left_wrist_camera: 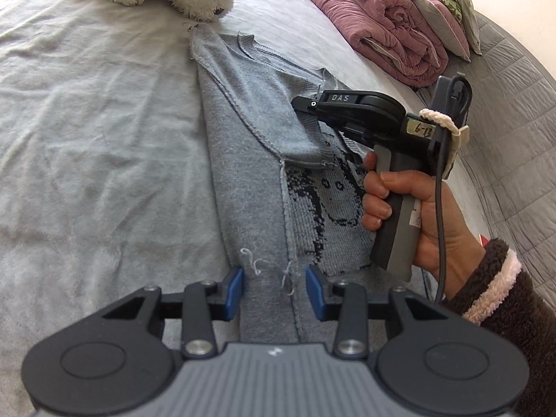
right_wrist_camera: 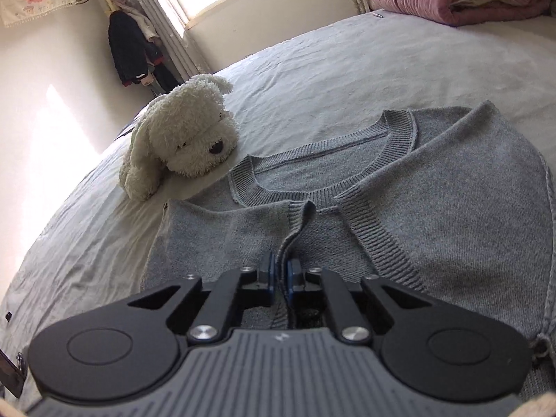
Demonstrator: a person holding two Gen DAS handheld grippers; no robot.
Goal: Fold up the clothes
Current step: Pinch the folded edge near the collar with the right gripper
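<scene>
Grey knit sweater [right_wrist_camera: 434,208] lies inside-out on the bed sheet [left_wrist_camera: 87,121], sides folded in; right gripper [right_wrist_camera: 281,271] is clamped on a sleeve cuff [right_wrist_camera: 302,222], left gripper [left_wrist_camera: 274,290] held apart, final folds judged pending.

We see the sweater [left_wrist_camera: 243,132] flat on the bed [left_wrist_camera: 87,121], neck end far from us, w/ a sleeve folded across its chest. Plush dog [right_wrist_camera: 184,139] sits on the bed just beyond the collar, to its left in the right wrist view. Folded quilts [left_wrist_camera: 389,34] stacked at the bed's far right edge. Left gripper [left_wrist_camera: 274,292] is over the sweater's near end, pads either side of a seam. Right gripper [right_wrist_camera: 282,272] is at mid-chest, w/ a ridge of knit between its pads; the hand [left_wrist_camera: 410,208] holding it is right of the sweater.
</scene>
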